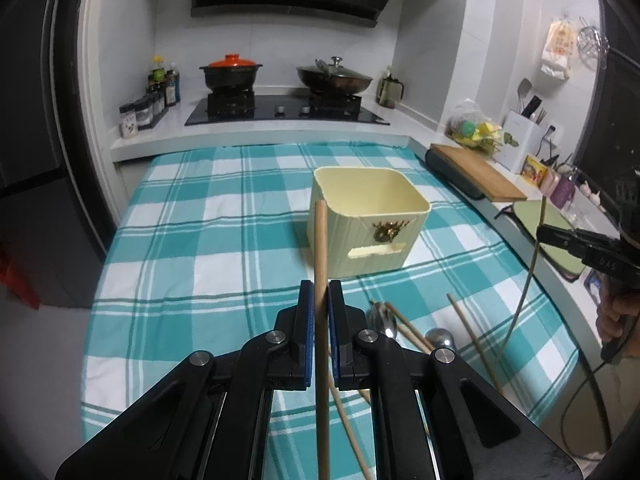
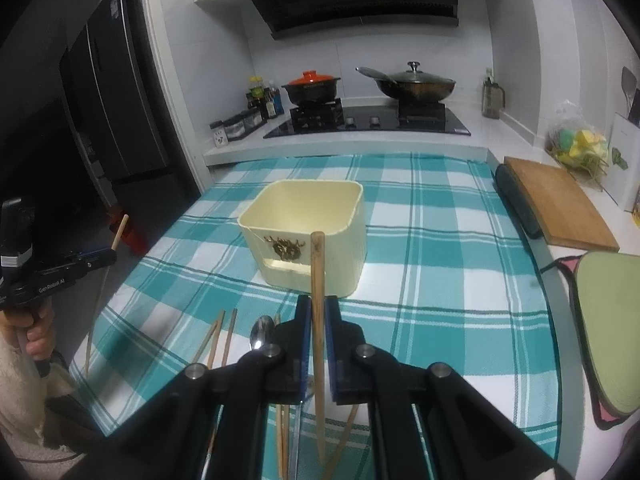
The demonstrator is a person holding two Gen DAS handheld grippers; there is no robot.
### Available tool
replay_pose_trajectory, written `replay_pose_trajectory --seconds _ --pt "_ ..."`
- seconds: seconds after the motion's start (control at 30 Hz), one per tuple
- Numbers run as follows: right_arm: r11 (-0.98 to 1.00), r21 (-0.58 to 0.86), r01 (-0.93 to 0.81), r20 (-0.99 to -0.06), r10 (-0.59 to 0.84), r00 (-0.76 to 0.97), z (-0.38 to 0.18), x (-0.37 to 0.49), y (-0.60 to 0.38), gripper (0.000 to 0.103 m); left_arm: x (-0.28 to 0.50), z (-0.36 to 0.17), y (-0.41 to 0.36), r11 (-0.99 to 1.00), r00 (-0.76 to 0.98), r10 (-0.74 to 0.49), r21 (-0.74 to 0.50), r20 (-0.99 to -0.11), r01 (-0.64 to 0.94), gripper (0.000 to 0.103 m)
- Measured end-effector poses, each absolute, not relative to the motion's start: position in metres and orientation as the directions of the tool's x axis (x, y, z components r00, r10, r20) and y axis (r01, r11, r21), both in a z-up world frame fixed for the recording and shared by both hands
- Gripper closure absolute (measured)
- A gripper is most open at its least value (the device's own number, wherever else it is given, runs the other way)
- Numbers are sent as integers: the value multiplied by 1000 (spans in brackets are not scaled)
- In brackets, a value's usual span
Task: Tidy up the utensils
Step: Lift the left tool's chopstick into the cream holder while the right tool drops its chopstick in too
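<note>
A cream square holder (image 1: 370,224) (image 2: 308,236) stands open and empty on the teal checked cloth (image 1: 208,240) (image 2: 440,280). My left gripper (image 1: 321,292) is shut on a wooden chopstick (image 1: 320,248), held upright just short of the holder's near left corner. My right gripper (image 2: 317,308) is shut on another wooden chopstick (image 2: 317,272), upright before the holder's front wall. Loose chopsticks (image 1: 472,336) (image 2: 222,336) and metal spoons (image 1: 383,318) (image 2: 262,330) lie on the cloth under and beside both grippers. The right gripper also shows at the right of the left wrist view (image 1: 538,236), the left one at the left of the right wrist view (image 2: 114,256).
A wooden cutting board (image 1: 478,170) (image 2: 560,208) and a green mat (image 2: 612,332) lie on the counter to the right. A stove with a red-lidded pot (image 1: 231,74) (image 2: 312,88) and a wok (image 1: 334,76) (image 2: 416,84) stands behind. A black fridge (image 2: 112,112) is at left.
</note>
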State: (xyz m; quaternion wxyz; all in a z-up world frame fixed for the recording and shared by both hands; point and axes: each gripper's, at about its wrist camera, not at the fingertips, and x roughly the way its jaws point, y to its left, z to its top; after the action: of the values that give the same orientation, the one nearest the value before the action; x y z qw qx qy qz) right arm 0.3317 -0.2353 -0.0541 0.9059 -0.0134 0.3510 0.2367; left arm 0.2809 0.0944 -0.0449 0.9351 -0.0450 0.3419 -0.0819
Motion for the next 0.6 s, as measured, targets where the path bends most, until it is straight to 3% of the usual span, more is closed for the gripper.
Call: replay_pose_trajectory --seconds 0.4,0.6 --pt "876 96 -472 -566 438 698 -32 306 -218 96 280 -44 101 977 776 -192 -192 -601 93 98" --pt "881 107 -460 -528 442 725 -14 319 -216 96 287 -2 98 972 798 -225 -189 -559 142 98"
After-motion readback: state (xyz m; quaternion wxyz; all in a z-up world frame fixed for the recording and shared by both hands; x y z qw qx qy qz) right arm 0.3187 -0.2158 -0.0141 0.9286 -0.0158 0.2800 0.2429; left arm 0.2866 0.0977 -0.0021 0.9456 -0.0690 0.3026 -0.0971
